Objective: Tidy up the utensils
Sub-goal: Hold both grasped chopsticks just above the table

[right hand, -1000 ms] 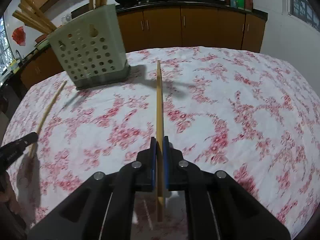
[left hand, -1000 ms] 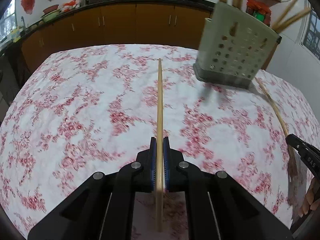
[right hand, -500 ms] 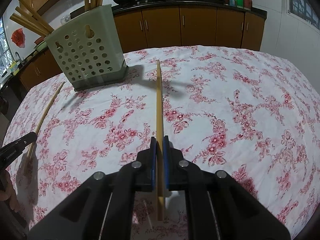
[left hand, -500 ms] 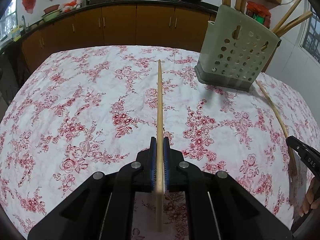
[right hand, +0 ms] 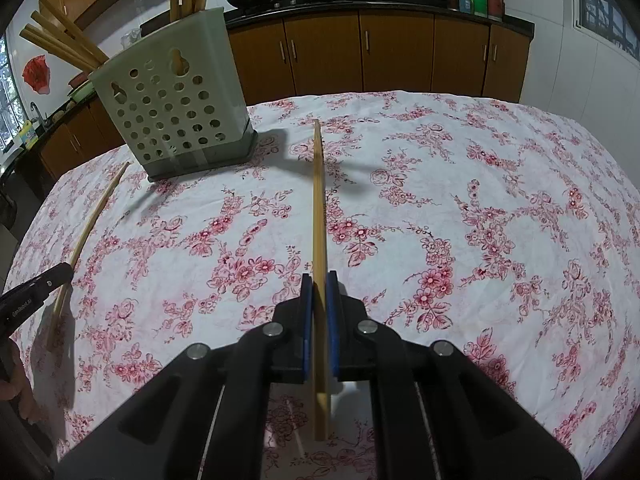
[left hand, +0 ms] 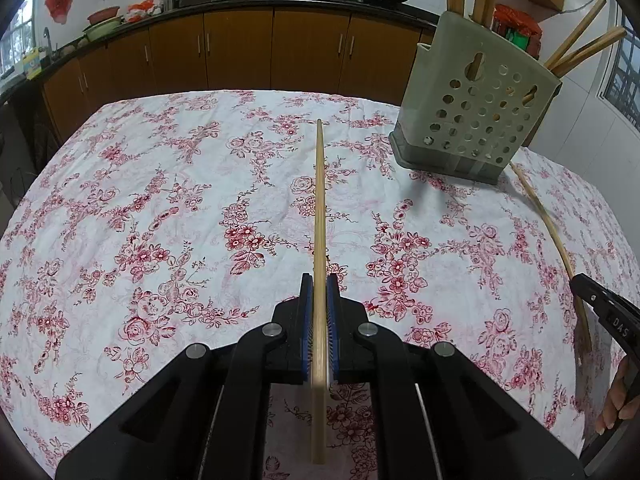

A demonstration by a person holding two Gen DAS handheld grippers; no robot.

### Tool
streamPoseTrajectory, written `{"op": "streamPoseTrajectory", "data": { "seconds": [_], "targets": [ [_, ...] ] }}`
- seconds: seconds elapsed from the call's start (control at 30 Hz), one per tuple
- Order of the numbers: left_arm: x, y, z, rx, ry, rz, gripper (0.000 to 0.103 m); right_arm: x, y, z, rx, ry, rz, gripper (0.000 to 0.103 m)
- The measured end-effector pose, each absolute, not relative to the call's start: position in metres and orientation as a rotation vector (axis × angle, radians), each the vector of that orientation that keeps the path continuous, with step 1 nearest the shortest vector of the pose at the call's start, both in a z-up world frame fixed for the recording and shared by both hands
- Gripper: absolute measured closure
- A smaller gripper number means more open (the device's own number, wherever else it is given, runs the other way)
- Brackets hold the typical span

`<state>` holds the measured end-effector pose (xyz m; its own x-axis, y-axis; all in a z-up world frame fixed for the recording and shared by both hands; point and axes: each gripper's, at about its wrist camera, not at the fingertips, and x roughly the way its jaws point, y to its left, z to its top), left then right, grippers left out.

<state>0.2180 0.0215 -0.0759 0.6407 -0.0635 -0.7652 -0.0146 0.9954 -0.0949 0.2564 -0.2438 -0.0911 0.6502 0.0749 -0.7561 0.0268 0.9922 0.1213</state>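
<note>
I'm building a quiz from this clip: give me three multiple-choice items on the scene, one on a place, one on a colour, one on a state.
1. Seen from the left wrist, where does the pale green perforated plastic utensil holder stand?
A. ahead to the right
B. ahead to the left
C. under the claw

2. What colour is the flower print on the white tablecloth?
A. blue
B. red
C. yellow

3. What is the right claw doing?
A. open, holding nothing
B. shut on a spoon
C. shut on a long wooden chopstick

Answers: 1 A, the holder sits at the upper right of that view. 2 B, the blossoms are red. 3 C, the blue pads pinch the stick.
</note>
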Motion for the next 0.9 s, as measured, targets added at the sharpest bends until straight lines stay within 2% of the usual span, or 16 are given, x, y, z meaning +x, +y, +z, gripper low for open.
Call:
{"op": "streamPoseTrajectory", "data": {
  "seconds": [0.9],
  "targets": [
    [0.2161,0.0211,-0.0748,-0.095,0.876,-0.036,0.095,0.2480,-0.2396,-0.0909,0.110,0.867,0.055,0.094]
  ]
}}
